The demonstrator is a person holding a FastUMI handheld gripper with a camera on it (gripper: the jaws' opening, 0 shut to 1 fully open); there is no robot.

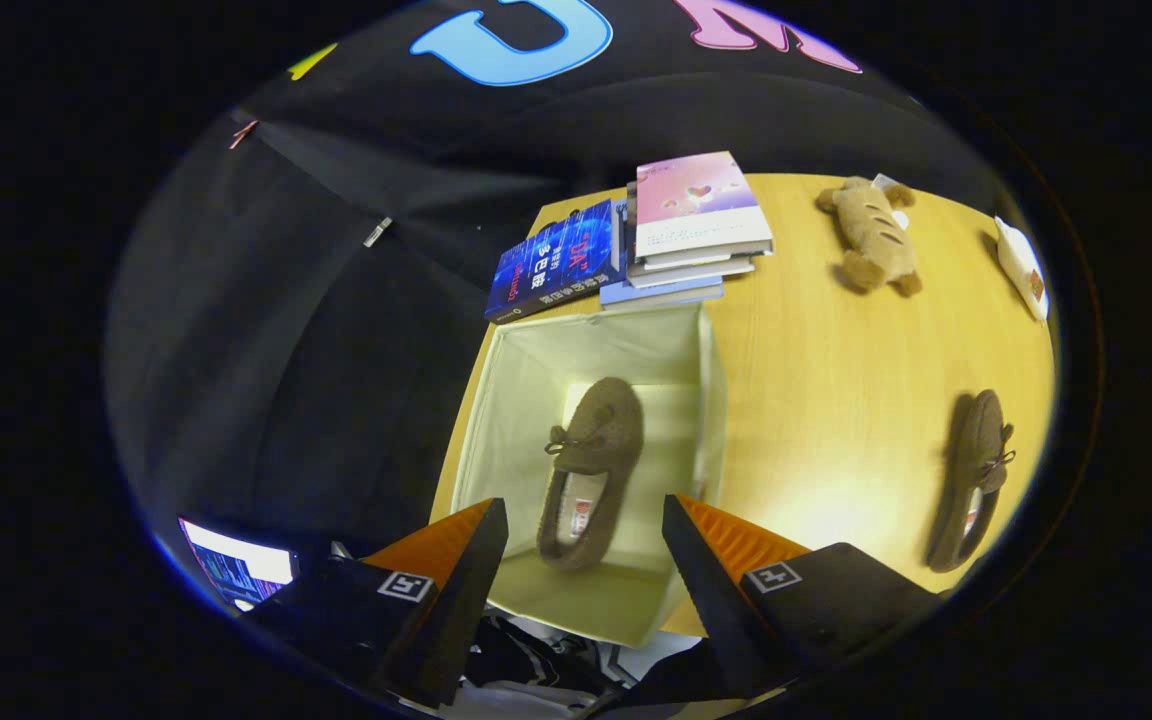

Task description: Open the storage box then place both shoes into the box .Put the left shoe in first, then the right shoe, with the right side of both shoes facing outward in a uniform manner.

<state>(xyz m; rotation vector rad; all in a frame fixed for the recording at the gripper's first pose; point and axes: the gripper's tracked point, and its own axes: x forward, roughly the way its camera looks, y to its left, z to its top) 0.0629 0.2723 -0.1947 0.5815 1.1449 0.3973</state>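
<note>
A cream fabric storage box (506,400) stands open at the left edge of the wooden table (836,400). Inside it lies one brown fuzzy slipper (591,465), sole down, toe pointing away from me. The second brown slipper (976,480) rests on the table to the right of the box, lying on its side. My gripper (586,520) hangs above the box's near side, open, with nothing between its fingers; the slipper in the box shows through the gap, well below them.
Behind the box is a stack of books (696,225) with a blue book (556,262) leaning beside it. A brown plush toy (871,240) lies at the far side of the table, a white object (1024,265) at the right edge. A lit screen (241,572) glows lower left.
</note>
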